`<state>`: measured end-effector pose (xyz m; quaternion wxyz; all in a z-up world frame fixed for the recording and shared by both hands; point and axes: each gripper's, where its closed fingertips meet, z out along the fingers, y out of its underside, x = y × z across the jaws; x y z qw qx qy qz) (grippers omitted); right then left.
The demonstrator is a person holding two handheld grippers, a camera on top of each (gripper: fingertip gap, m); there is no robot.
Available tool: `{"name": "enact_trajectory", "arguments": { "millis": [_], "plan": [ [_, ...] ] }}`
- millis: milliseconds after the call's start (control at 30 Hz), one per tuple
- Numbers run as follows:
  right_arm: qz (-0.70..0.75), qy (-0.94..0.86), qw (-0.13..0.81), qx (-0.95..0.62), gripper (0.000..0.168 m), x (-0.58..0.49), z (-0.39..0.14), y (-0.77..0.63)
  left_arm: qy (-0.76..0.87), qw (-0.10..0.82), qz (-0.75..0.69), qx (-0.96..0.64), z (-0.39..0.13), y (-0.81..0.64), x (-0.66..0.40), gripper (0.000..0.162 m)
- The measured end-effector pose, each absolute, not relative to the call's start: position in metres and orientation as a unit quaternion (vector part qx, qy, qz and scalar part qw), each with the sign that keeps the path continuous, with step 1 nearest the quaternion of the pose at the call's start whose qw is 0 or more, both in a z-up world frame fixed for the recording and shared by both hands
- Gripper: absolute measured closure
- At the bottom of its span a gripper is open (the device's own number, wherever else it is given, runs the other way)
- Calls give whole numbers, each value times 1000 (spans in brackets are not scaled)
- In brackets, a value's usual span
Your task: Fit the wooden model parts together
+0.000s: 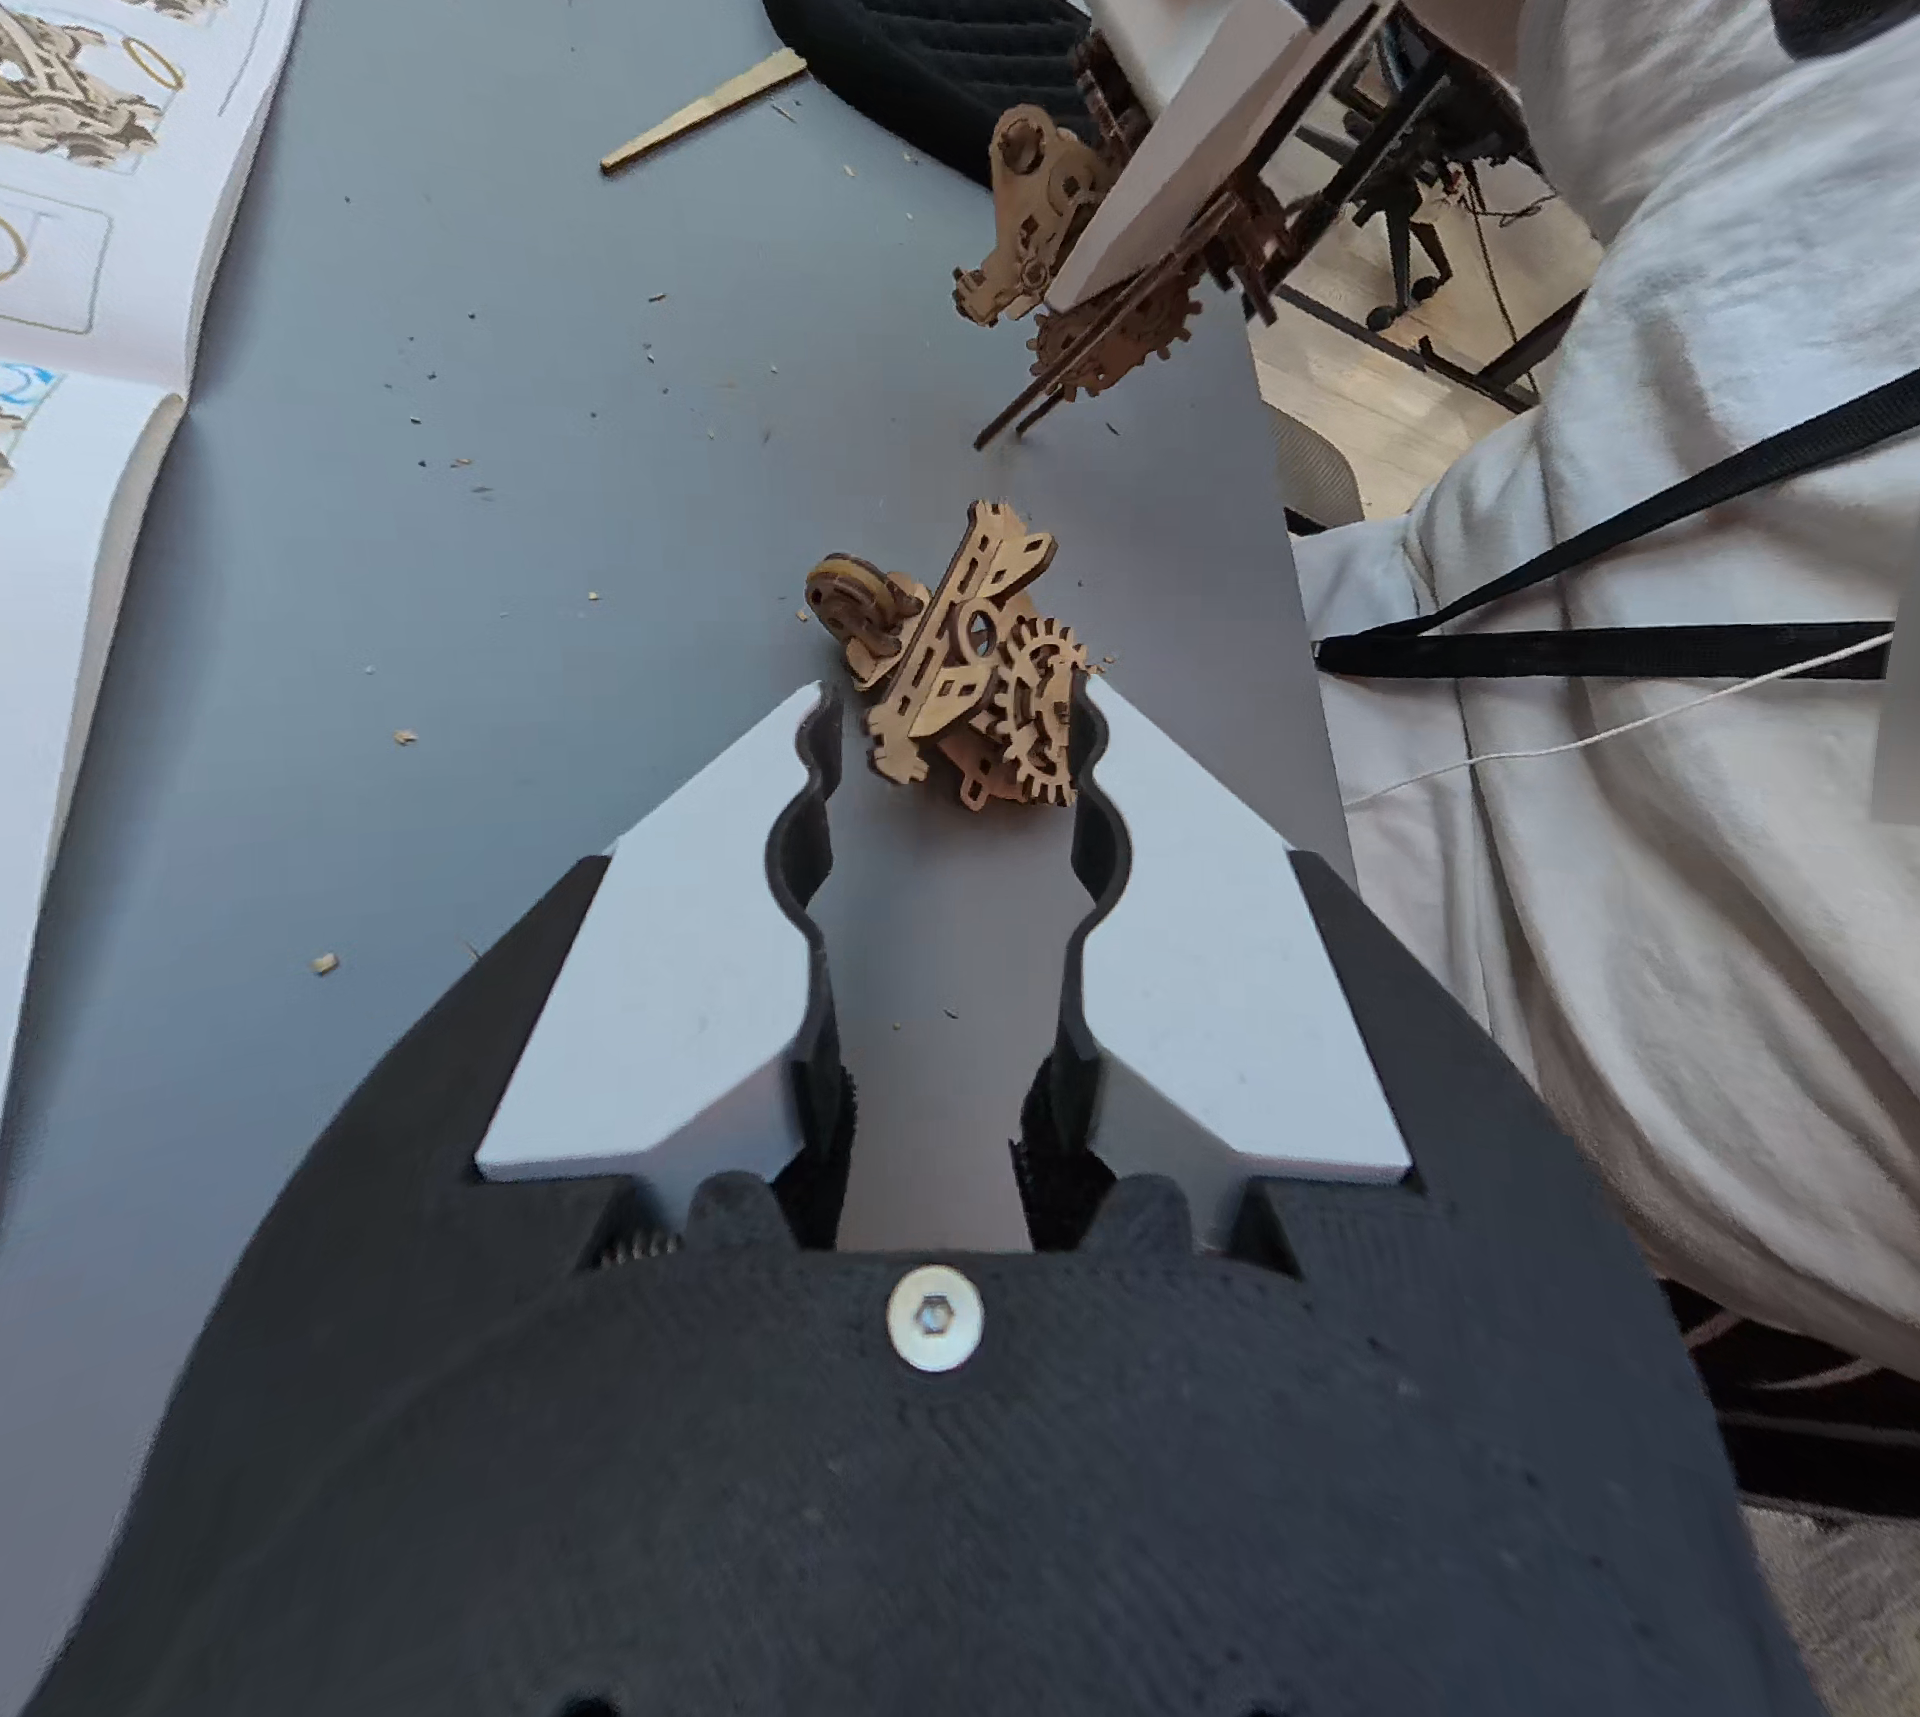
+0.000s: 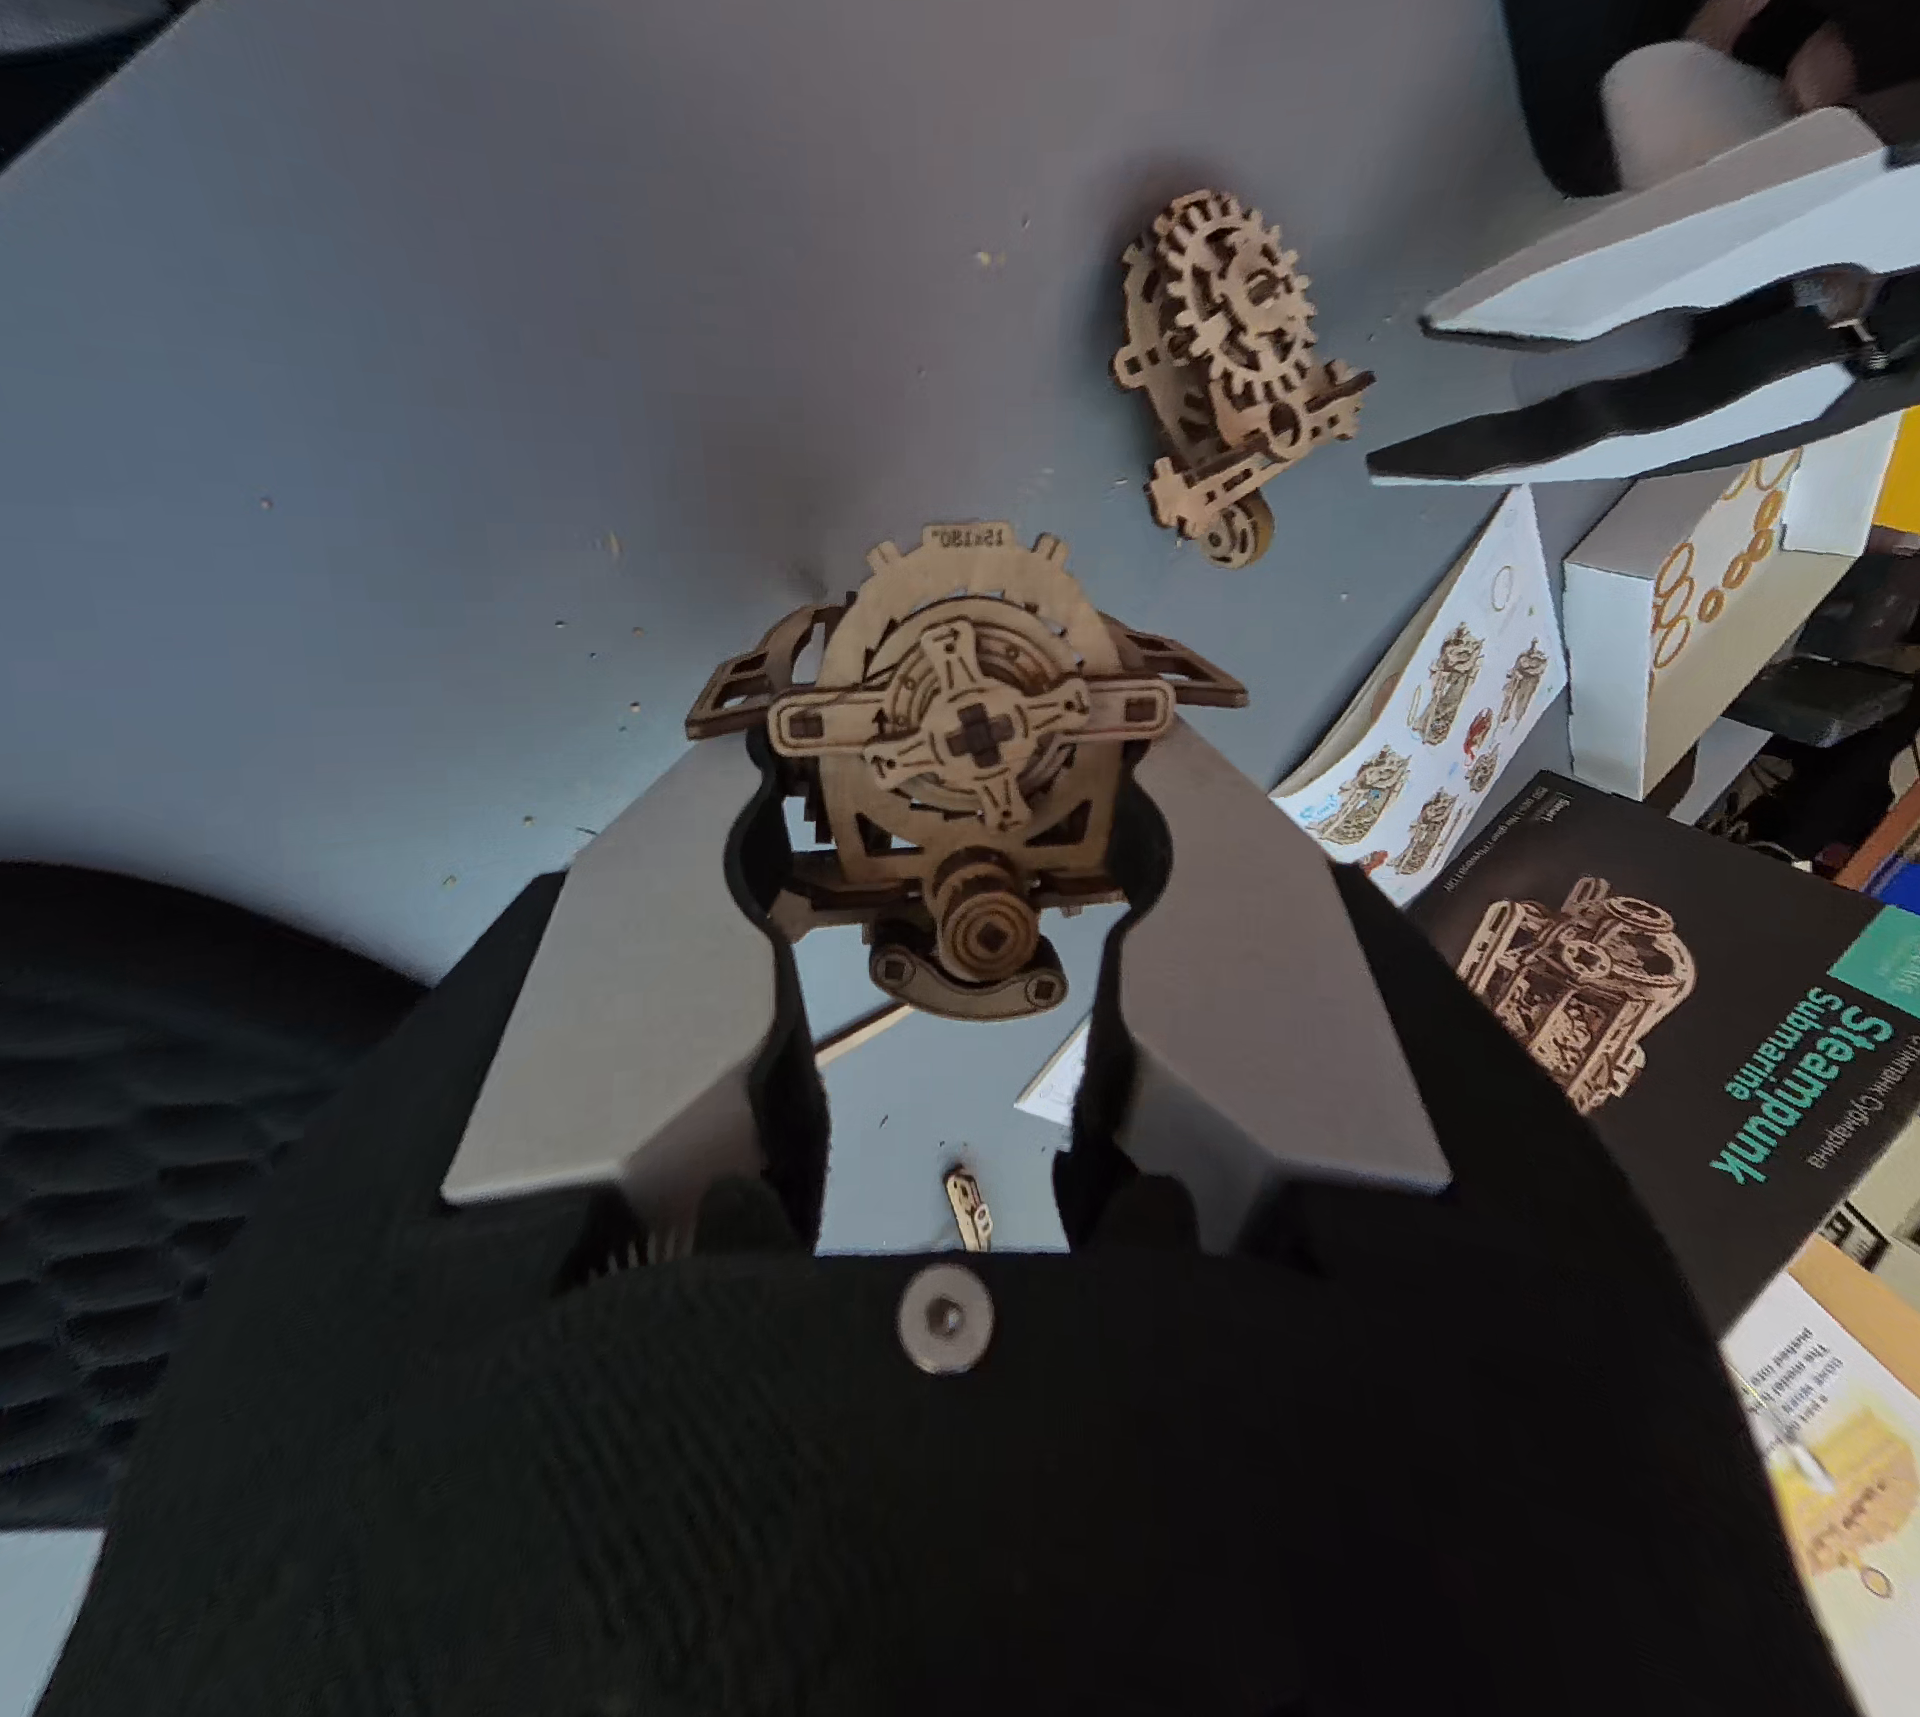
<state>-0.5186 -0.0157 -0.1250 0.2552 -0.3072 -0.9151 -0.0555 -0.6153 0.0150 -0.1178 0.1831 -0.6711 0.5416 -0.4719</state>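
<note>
Right gripper clamped on the main assembly, left gripper spread and empty.

Grey table (image 1: 468, 441) carries a black model box (image 2: 1662, 1023), an instruction booklet (image 1: 114, 140) and a black foam pad (image 1: 914, 5). Right gripper (image 2: 951, 794) holds the round wooden gear assembly (image 2: 966, 732) above the table. Left gripper (image 1: 956, 722) sits with fingers apart just short of the small wooden gear subassembly (image 1: 956, 670) lying near the table edge. Loose wooden strip (image 1: 707, 109) beside the pad.

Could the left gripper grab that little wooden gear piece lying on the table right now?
Probably yes. The left gripper is open, and the gear piece lies on the grey table just at its fingers' tips, with nothing between them.
</note>
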Motion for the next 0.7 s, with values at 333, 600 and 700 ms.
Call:
{"name": "enact_trajectory", "arguments": {
  "millis": [333, 600, 700],
  "plan": [
    [-172, -920, 235, -261, 109, -515, -124, -15, 520, 367, -378, -673, -79, -7, -603, 123],
    [-432, -876, 167, -136, 108, -522, -130, 6, 508, 384, -391, -664, -77, -69, -596, 122],
    [-458, -872, 145, -97, 108, -533, -143, -11, 482, 384, -419, -667, -73, -86, -605, 123]
  ]
}}
